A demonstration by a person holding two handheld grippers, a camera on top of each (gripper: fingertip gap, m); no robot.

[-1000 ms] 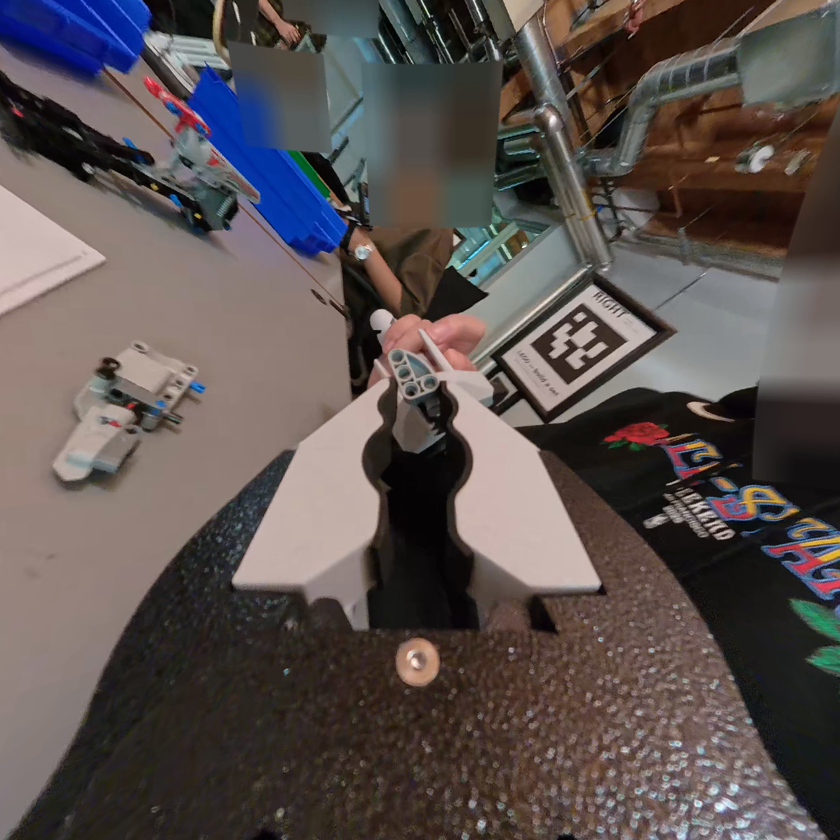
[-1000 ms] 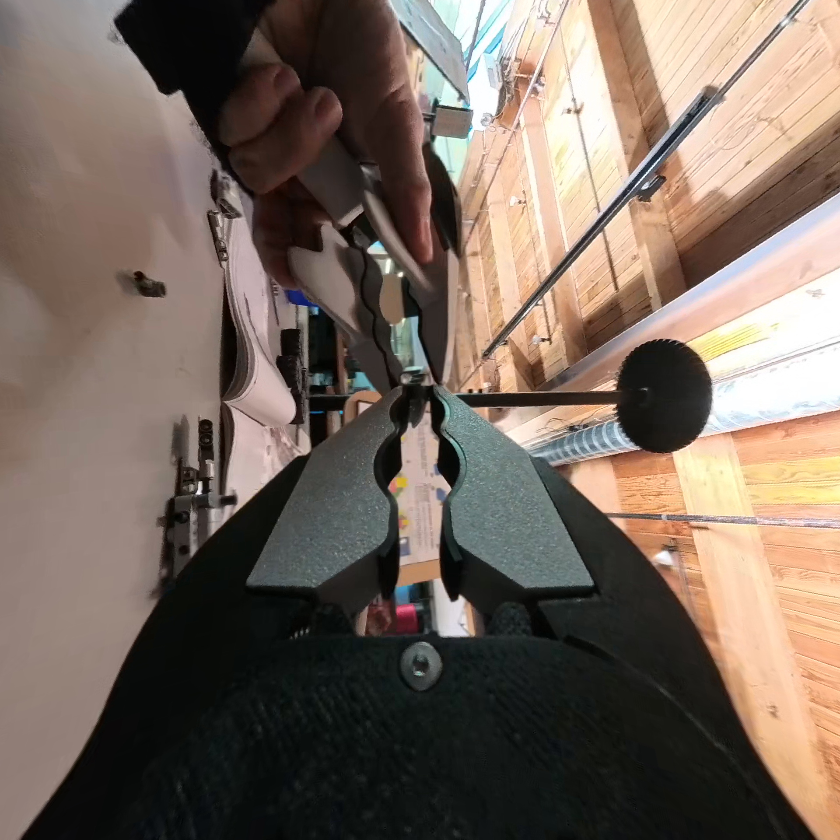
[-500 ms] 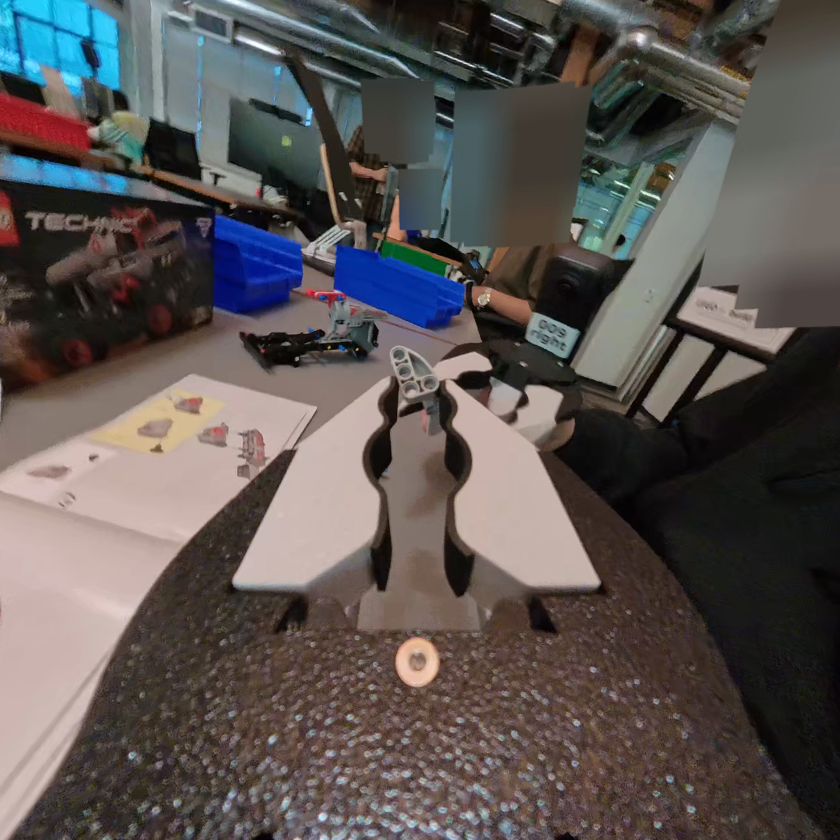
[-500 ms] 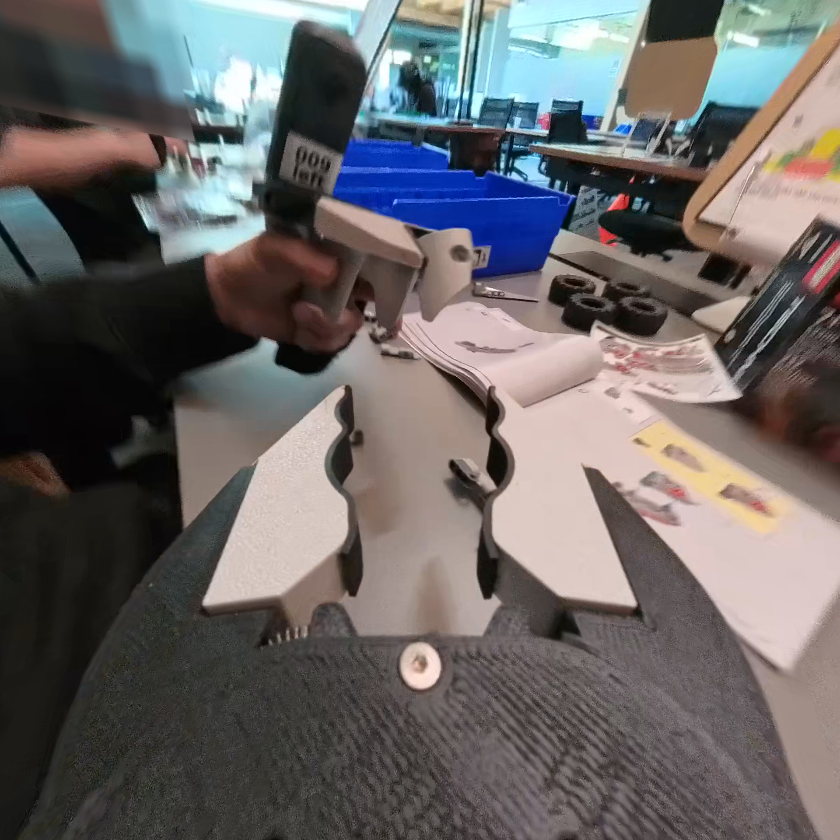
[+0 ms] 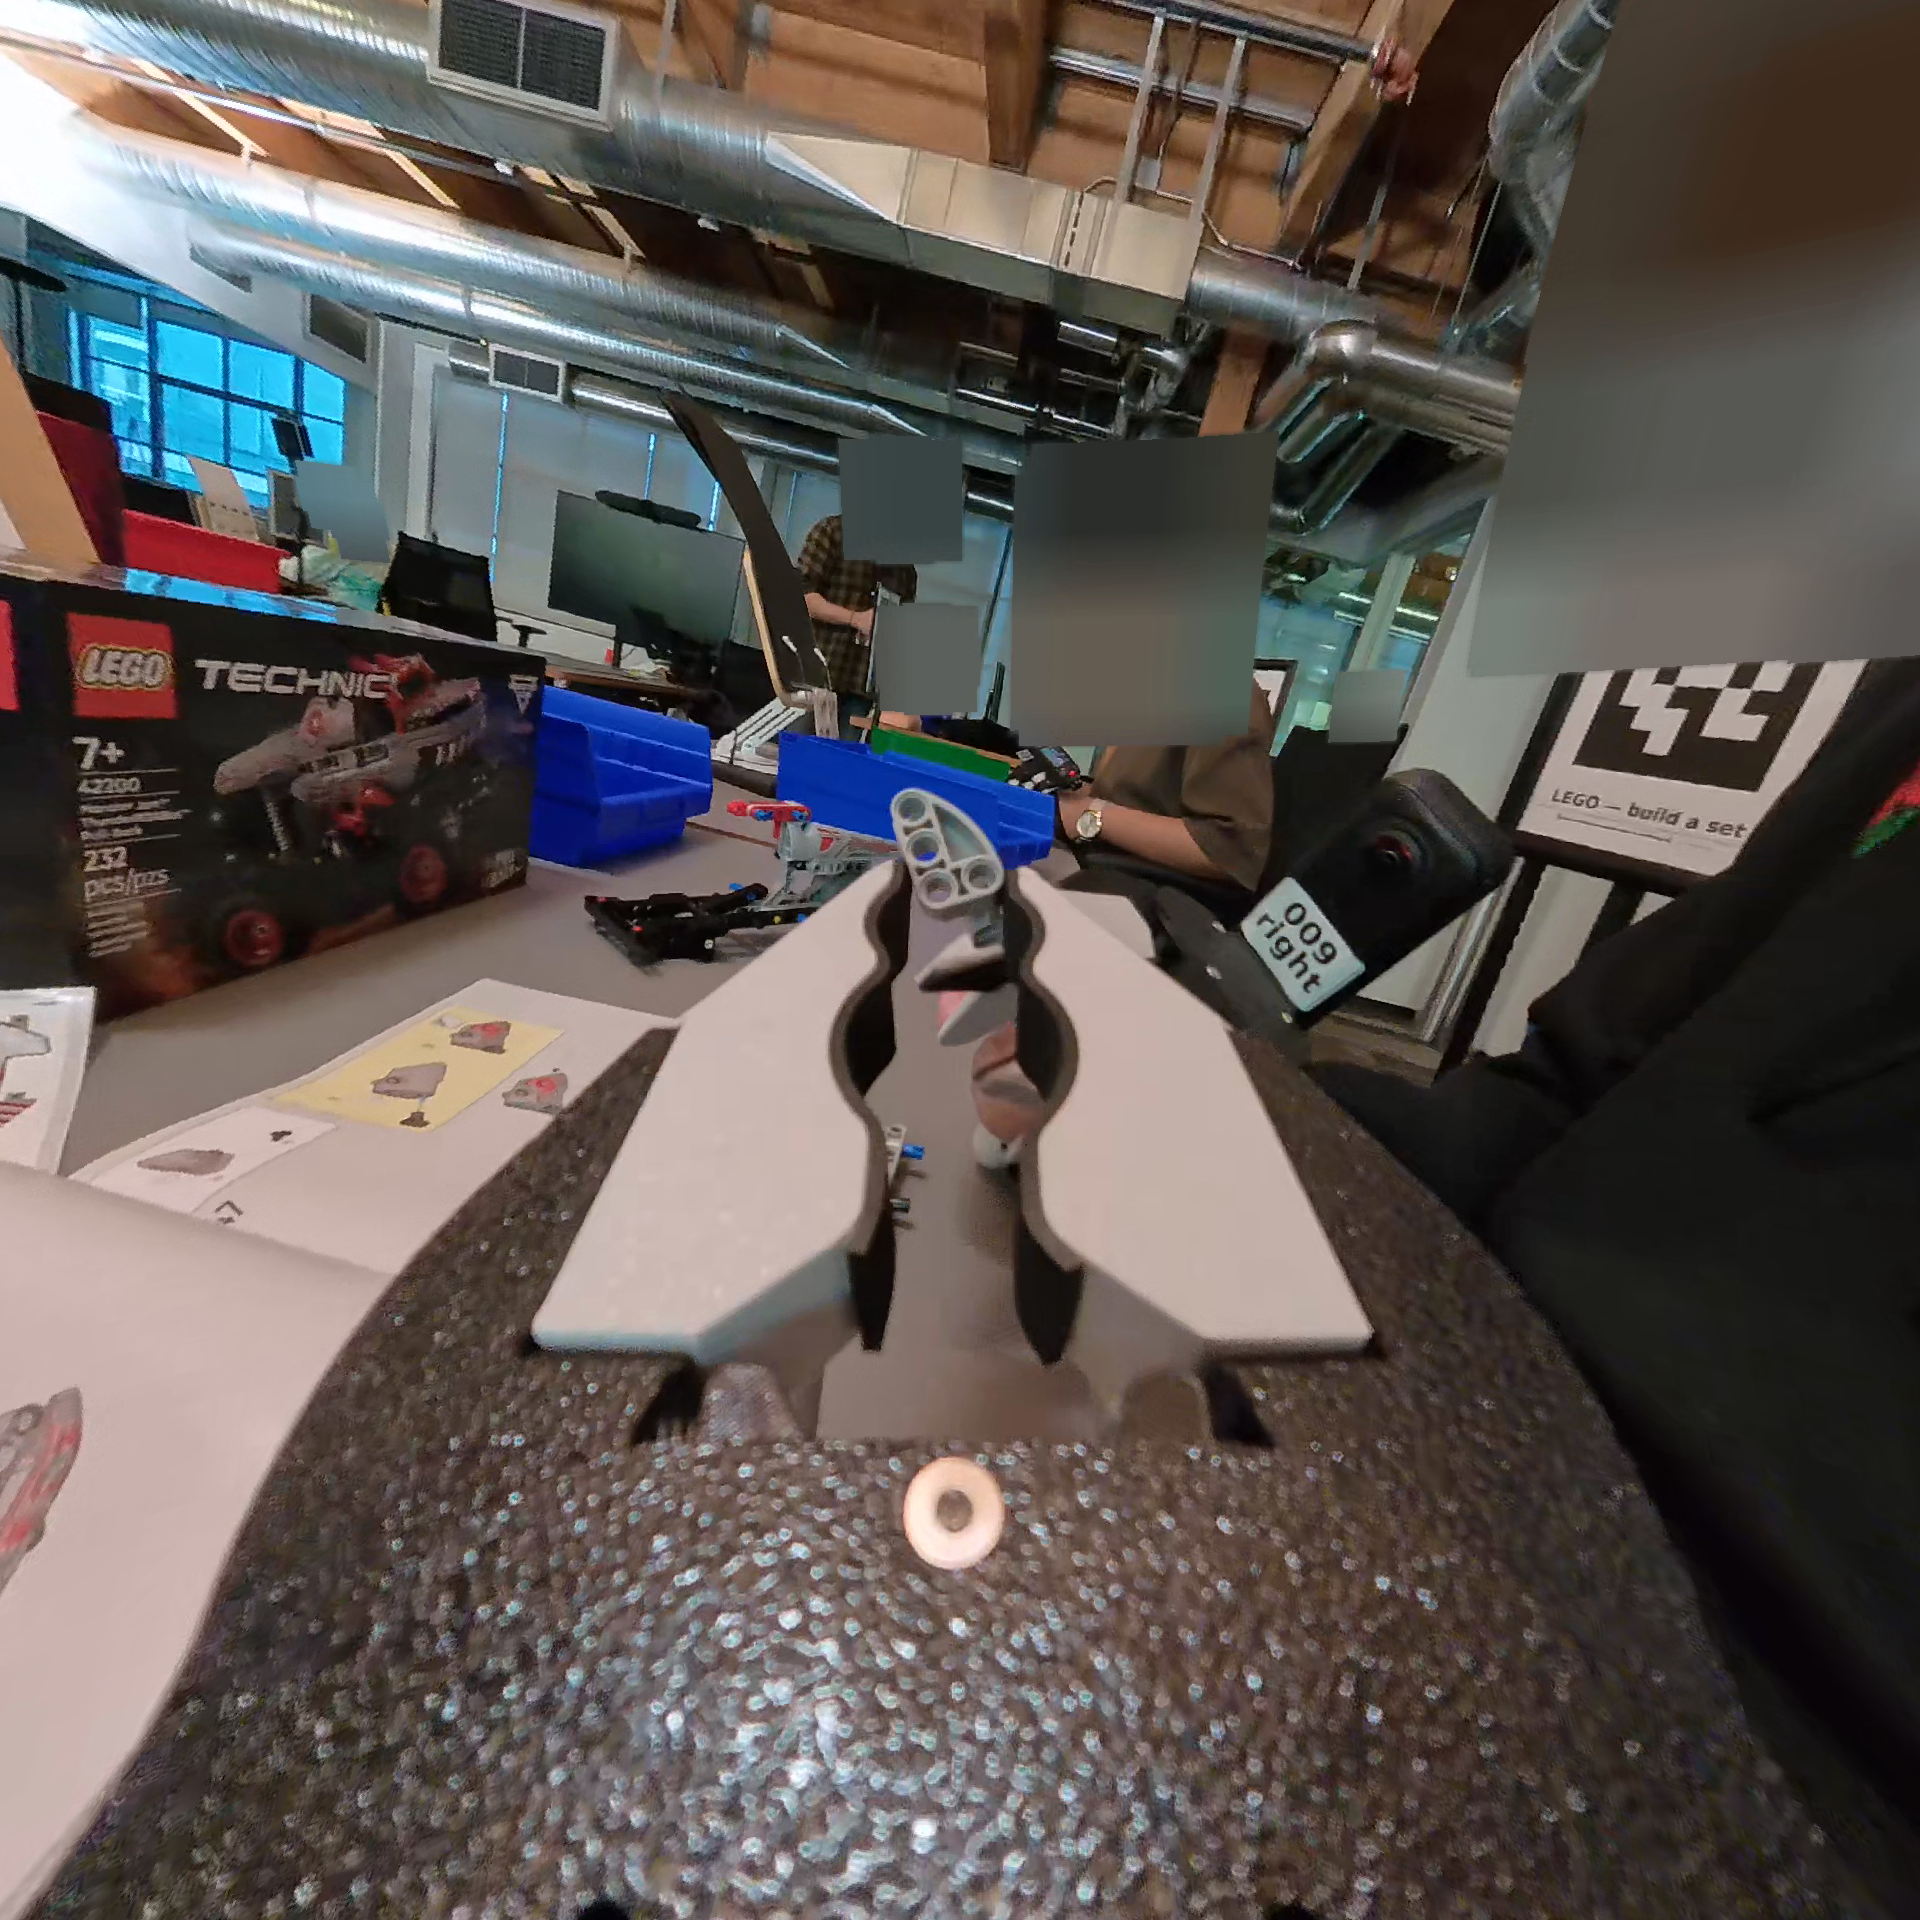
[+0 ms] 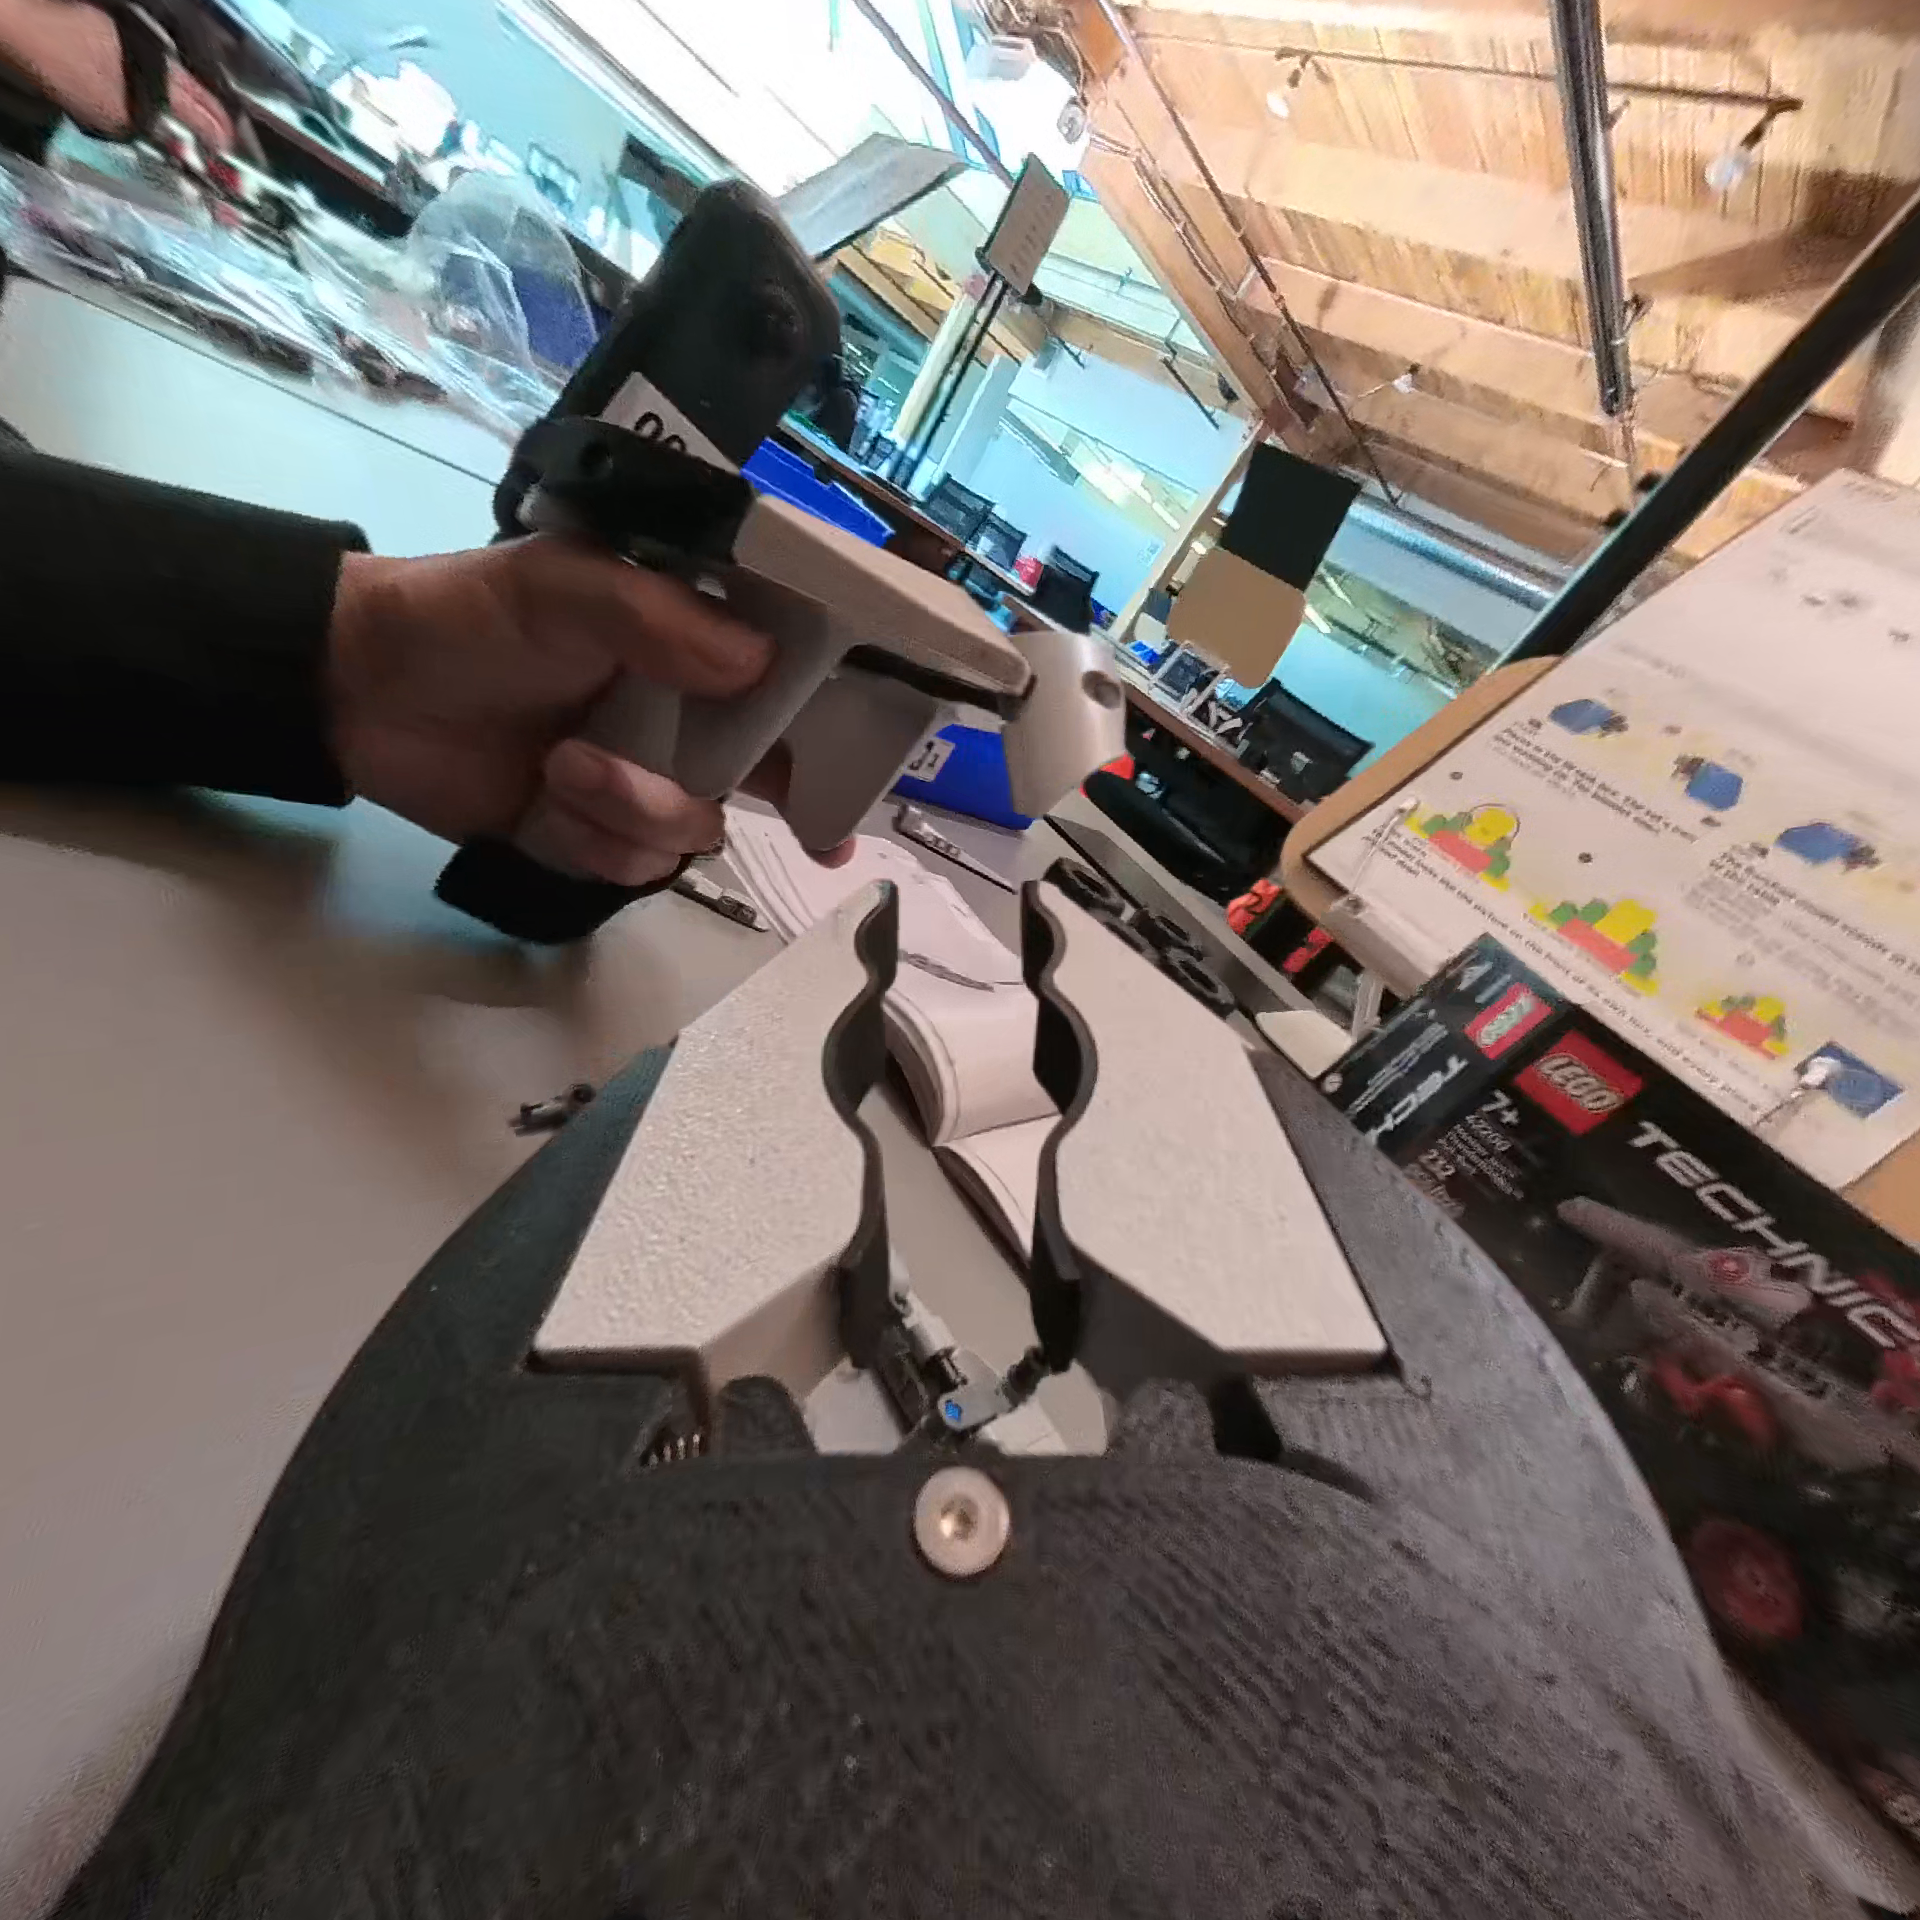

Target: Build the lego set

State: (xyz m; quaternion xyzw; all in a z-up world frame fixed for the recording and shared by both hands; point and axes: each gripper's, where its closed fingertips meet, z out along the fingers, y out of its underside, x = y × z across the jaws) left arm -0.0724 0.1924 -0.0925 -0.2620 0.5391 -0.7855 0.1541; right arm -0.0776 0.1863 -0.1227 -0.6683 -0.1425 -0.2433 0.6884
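Open-plan office or workshop loft. Exposed timber ceiling [image 5: 1091, 94] with bare metal ducts [image 5: 540, 234]. Large windows [image 5: 208, 400], monitors [image 5: 644, 582] and office chairs [image 6: 1299, 732] on far desks. Grey work surface [image 5: 582, 966] carries blue parts bins [image 5: 613, 774], an instruction booklet [image 5: 343, 1112] and a boxed building set [image 5: 270, 800].

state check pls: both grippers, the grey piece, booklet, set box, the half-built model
Left gripper: shut on small grey holed lego piece, held up off the table.
Right gripper: open, nothing between the fingers.
White instruction booklet: open, flat on the grey table.
Black lego set box: standing upright.
Black and grey partly built lego model: unfinished, lying on table.
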